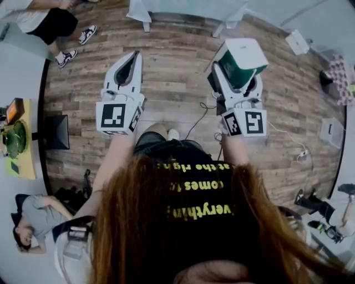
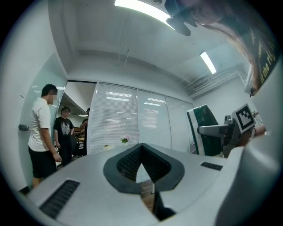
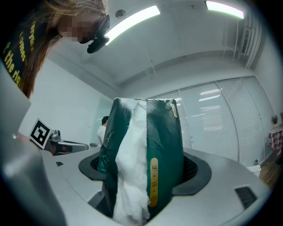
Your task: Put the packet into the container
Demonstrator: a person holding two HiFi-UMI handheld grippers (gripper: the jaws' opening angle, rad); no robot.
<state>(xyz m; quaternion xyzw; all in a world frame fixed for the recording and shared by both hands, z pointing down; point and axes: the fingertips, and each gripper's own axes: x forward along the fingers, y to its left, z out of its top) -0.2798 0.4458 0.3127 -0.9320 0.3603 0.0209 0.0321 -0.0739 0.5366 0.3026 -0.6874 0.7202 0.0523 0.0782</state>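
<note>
The right gripper point(image 3: 143, 176) is grasping the packet point(image 3: 166, 145). Its jaws are standing partly apart and are clenched onto the packet, with one dark pad point(image 3: 194, 170) pressing on each side. The packet is standing upright between the jaws and is rising well past their tips. Its wrapper is dark green, a white crumpled strip is running down its middle, and a narrow yellow label is lying beside that strip.

The left gripper point(image 2: 141, 152) is holding nothing. Its jaws are clenched together, with the ribbed pads meeting at their tips — only a thin slit is showing lower down, and nothing is sitting in it.

In the head view the person is holding both grippers out in front, side by side and well apart. Neither is touching the other. The packet is hanging in the air in the right gripper, above the wood floor point(image 1: 177, 83) — it is resting on no surface. Each gripper's marker cube point(image 1: 117, 117) is facing the head camera.

A table point(image 1: 188, 8) is standing at the far edge of the floor. In the left gripper view two bystanders point(image 2: 42, 132) are standing at the left, beside a wall of white blinds point(image 2: 128, 119), and the right gripper with its packet is showing at the right edge.
</note>
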